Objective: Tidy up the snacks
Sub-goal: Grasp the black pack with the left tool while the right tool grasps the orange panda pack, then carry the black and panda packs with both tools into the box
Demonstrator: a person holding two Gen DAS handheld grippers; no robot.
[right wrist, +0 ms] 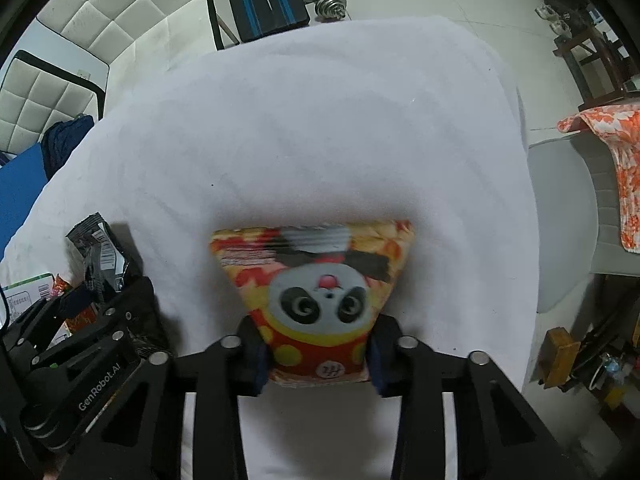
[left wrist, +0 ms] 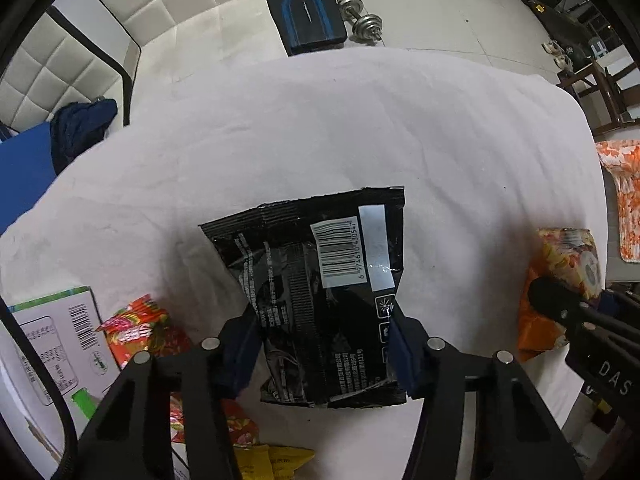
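Note:
My left gripper is shut on a black snack bag, barcode side up, held above the white cloth. My right gripper is shut on an orange-and-red snack bag with a panda face. In the left wrist view that panda bag shows at the right edge with the right gripper on it. From the right wrist, the black bag and the left gripper appear at the left.
A white cloth covers the table. At the near left lie a white-and-green box, a red snack packet and a yellow packet. Beyond the table: a padded chair, dumbbell, orange-patterned cloth.

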